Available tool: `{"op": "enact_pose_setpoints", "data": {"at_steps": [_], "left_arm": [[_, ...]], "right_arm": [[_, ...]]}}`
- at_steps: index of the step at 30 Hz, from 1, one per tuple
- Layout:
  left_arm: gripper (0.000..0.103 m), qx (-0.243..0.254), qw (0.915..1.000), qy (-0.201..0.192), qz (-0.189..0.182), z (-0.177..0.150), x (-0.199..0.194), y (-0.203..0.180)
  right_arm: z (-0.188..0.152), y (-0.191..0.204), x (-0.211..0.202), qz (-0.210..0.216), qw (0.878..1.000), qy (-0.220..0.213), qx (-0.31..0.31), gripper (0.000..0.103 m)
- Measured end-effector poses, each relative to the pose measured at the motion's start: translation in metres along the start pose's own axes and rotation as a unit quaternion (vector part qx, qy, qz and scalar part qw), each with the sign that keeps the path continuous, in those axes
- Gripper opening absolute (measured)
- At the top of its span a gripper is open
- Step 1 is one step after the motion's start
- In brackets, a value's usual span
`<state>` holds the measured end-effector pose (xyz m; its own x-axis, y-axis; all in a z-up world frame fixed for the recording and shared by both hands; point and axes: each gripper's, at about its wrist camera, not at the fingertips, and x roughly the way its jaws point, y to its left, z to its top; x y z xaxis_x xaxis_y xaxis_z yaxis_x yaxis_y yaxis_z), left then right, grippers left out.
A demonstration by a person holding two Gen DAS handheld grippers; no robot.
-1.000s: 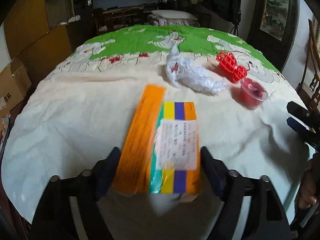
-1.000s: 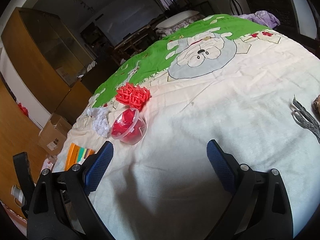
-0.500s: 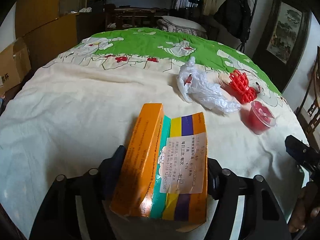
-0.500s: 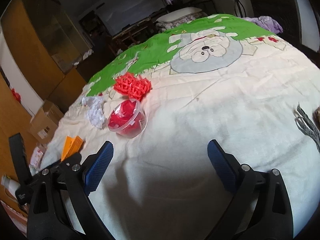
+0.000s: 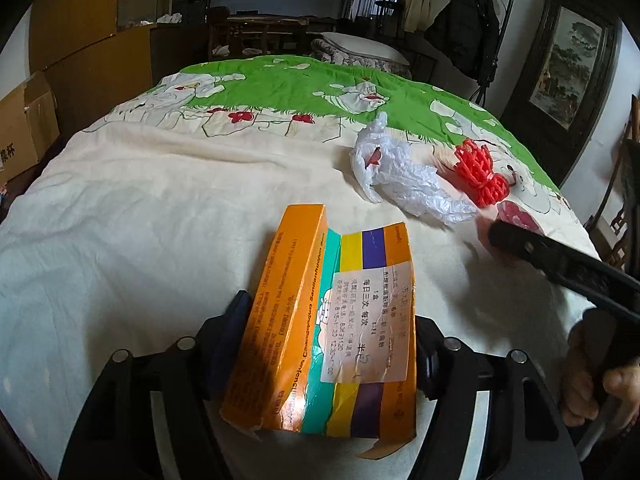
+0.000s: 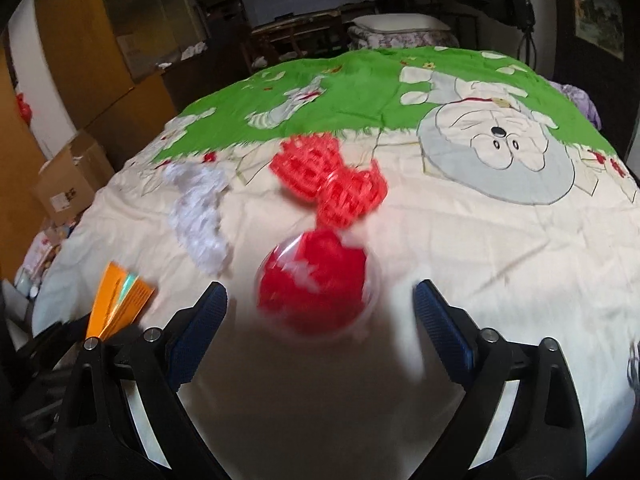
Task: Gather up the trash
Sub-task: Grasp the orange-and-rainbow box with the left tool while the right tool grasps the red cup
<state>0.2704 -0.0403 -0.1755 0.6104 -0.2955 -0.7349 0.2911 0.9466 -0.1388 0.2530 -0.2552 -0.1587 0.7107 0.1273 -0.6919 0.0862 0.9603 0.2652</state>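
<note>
An orange medicine box (image 5: 332, 320) with teal, yellow and purple stripes and a white label is clamped in my left gripper (image 5: 328, 332), tilted up off the cloth. The same box (image 6: 120, 300) shows at the lower left of the right wrist view. My right gripper (image 6: 320, 312) straddles a clear cup of red stuff (image 6: 316, 280). Its jaws are closing, and a gap still shows between each pad and the cup. Behind the cup lie a red mesh net (image 6: 332, 184) and a crumpled white plastic bag (image 6: 200, 216). The picture here is blurred by motion.
A cream and green cartoon cloth (image 5: 160, 220) covers the round table. In the left wrist view, the right tool's black arm (image 5: 560, 264) and a hand (image 5: 600, 380) cross at the right. Cardboard boxes (image 6: 68, 188) stand at the left, dark furniture behind.
My left gripper closed on the orange box and tipped it up. My right gripper swept left until the red cup sat between its fingers, and its jaws narrowed.
</note>
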Motion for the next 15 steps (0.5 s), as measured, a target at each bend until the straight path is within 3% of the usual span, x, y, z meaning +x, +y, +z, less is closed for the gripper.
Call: {"op": "enact_pose_setpoints", "data": {"at_steps": [1, 6, 15], "left_arm": [[0.068, 0.000, 1.0000, 0.000, 0.002, 0.000, -0.001, 0.000], [0.064, 0.011, 0.9998, -0.016, -0.002, -0.009, -0.027, -0.002], [0.064, 0.019, 0.9956, -0.089, 0.020, -0.013, -0.121, 0.003]], "right_arm": [[-0.001, 0.000, -0.003, -0.001, 1.000, -0.003, 0.000, 0.054], [-0.013, 0.013, -0.051, 0.008, 0.998, -0.061, -0.017, 0.054], [-0.021, 0.040, -0.124, 0.061, 0.992, -0.111, -0.025, 0.054]]}}
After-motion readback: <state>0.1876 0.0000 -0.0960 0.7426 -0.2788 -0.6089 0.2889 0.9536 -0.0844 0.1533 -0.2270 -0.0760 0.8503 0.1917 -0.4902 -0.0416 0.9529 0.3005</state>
